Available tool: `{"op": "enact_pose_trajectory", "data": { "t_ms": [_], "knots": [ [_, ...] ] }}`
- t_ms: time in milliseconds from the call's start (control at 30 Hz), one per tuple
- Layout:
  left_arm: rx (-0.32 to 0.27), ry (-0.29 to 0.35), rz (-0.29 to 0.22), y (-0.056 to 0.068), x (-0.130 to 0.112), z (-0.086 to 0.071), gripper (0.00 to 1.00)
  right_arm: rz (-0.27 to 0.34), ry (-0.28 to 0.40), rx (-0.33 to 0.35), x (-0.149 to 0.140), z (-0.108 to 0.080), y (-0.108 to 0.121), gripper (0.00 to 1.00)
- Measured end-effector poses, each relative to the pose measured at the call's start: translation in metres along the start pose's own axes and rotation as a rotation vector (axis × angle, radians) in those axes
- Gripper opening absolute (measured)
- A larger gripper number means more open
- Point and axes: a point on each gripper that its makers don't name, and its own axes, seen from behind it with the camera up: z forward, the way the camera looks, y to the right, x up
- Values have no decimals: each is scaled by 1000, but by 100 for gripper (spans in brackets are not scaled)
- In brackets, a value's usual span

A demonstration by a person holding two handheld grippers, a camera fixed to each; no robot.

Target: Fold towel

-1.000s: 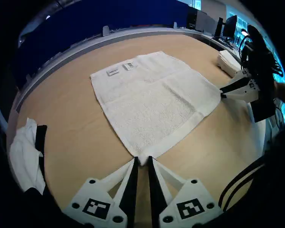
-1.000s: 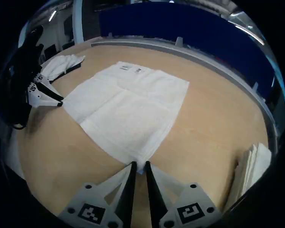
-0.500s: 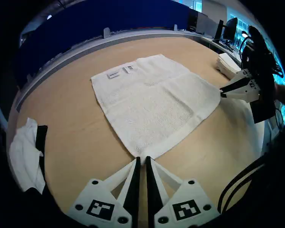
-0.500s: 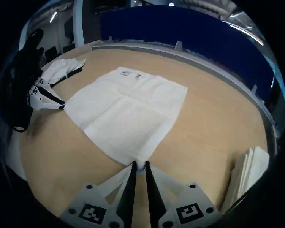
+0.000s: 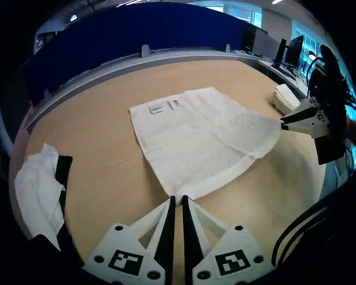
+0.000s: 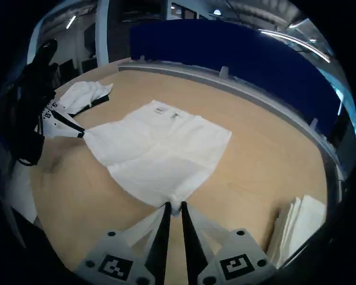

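Two towel (image 5: pixel 201 137) corners, clamped in left gripper (image 5: pixel 178 202) and right gripper (image 6: pixel 175 209), have risen.

The white terry towel (image 5: pixel 201 137) lies spread open, far edge flat, both near corners raised.

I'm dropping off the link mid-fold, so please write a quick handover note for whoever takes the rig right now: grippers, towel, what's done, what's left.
Left gripper: shut on one near corner of the white terry towel.
Right gripper: shut on the other near corner.
Towel: spread open on the light wooden table. The far edge lies flat and the near edge looks slightly lifted.
Done: both near corners gripped; no fold made yet.
Left: probably carry the near edge over to the far edge, release, then fold again.
Nearby: stack of folded white towels, crumpled white cloth.
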Motion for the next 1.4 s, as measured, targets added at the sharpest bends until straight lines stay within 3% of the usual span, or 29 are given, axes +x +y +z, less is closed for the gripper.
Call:
{"op": "enact_pose_trajectory", "data": {
  "t_ms": [300,700,1100,1400],
  "knots": [
    [9,43,-61,2,18,-31,10,-14,21,7,20,-26,-4,17],
    [17,95,-105,10,36,-67,10,-11,32,18,31,-54,-12,17],
    [20,93,-111,10,38,-62,10,-19,33,14,37,-51,-5,17],
    [35,108,-89,-4,57,-44,10,-25,29,9,50,-33,11,17]
  ]
}}
